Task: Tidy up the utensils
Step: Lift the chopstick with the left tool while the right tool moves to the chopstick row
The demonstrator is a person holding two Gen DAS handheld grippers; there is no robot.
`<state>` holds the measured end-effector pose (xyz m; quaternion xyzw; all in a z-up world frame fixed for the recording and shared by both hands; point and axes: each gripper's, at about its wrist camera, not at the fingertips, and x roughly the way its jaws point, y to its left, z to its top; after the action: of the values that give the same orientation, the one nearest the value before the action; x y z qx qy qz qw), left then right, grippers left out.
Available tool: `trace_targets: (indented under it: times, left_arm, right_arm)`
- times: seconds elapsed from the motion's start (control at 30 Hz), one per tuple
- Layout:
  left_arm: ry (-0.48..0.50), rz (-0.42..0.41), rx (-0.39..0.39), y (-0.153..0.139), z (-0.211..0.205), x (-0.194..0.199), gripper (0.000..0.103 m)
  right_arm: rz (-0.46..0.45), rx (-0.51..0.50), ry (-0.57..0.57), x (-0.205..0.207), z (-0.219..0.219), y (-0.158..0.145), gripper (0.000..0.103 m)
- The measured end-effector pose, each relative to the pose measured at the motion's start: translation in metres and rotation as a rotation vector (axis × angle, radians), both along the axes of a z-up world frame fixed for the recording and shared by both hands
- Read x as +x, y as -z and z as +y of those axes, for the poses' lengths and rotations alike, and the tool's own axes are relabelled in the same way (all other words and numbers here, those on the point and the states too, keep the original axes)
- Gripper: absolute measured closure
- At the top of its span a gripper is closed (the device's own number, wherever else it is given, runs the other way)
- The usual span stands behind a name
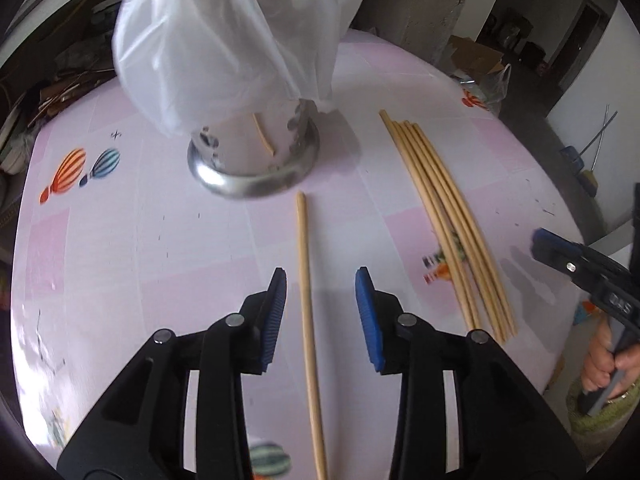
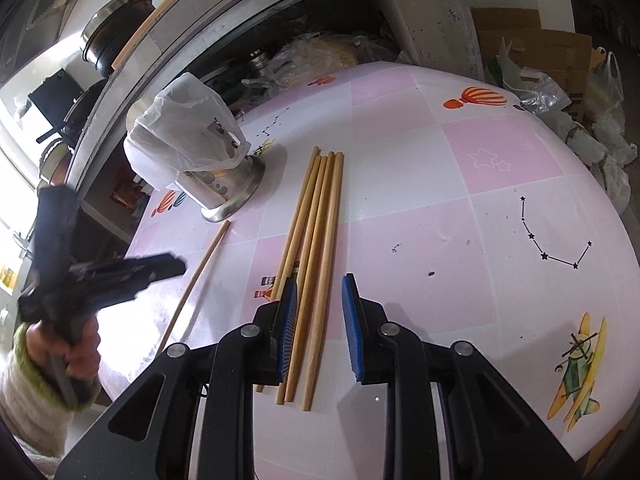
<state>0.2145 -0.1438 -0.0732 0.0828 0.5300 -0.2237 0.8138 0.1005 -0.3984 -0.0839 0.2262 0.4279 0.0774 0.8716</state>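
Pink table [image 1: 120, 240]: lone chopstick [image 1: 306, 300] points at holder [image 1: 256, 160]

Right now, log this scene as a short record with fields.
surface: pink checked tablecloth
holder: steel utensil holder, upright, plastic bag draped over its top
loose: single chopstick lying between the open pads of the left gripper, untouched
bundle: chopstick bundle lying side by side
right gripper: open over the bundle's near ends

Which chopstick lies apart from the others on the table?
The single chopstick lying between the holder and the bundle of chopsticks; the bundle's sticks lie side by side, touching.
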Motion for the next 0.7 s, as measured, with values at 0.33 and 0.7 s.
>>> trace_targets:
  times: [0.33, 0.7]
  left_arm:
    - [-0.014, 0.045, 0.097, 0.030, -0.021, 0.039, 0.075]
    - [-0.082, 0.010, 0.063, 0.022, -0.015, 0.033, 0.097]
  right_arm:
    - [0.022, 0.010, 0.000, 0.008, -0.003, 0.009, 0.080]
    - [0.020, 0.004, 0.002, 0.014, -0.005, 0.008, 0.080]
